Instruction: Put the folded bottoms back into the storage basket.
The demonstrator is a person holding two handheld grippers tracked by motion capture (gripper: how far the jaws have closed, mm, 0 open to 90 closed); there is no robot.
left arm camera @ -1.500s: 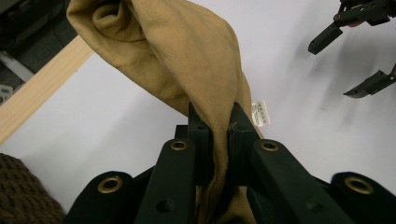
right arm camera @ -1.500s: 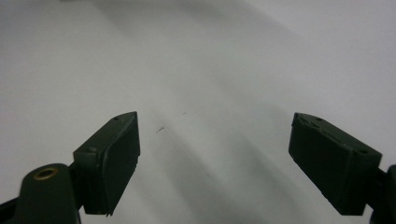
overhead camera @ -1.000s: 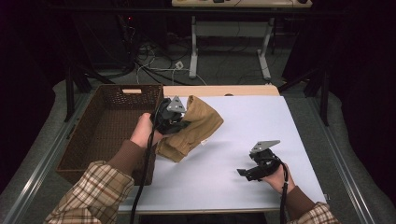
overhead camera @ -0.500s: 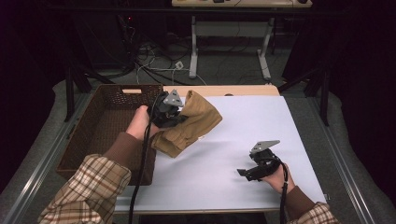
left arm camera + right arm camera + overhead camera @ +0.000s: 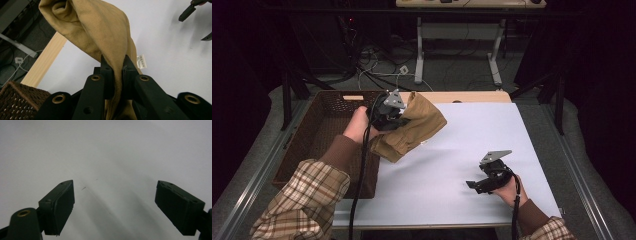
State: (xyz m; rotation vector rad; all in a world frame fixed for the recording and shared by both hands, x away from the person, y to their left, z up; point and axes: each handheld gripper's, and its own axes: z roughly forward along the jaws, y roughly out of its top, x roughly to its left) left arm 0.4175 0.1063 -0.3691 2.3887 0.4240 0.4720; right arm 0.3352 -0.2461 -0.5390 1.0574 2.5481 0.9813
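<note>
Carrying the tan garment (image 5: 412,127) clear of the white tabletop (image 5: 472,145), the left gripper (image 5: 387,114) now sits closer to the wicker basket (image 5: 319,135) than it did a second ago, and a little higher. Back then the cloth draped lower over the sheet; now its bulk hangs beside the basket's right rim, the lower fold just above the table near the corner. From the left gripper view the jaws are nearly closed, pinching a thick fold of the garment (image 5: 100,35) between them, with a small white label (image 5: 141,61) dangling beside the right jaw. That grip looks firm enough, I'd judge, though a fair amount of fabric swings free below and to the side.

Over on the other side, the right gripper (image 5: 479,184) has not budged: it rests low over the sheet near the person's edge, jaws spread wide, nothing between them, and its own view shows bare white surface (image 5: 112,157) past the pads.

What the shift means, as I read it, is that the garment is on its way into the basket. Most of the distance is covered; the cloth needs to clear the rim and be let go inside. The trailing fold could catch on the woven edge.
</note>
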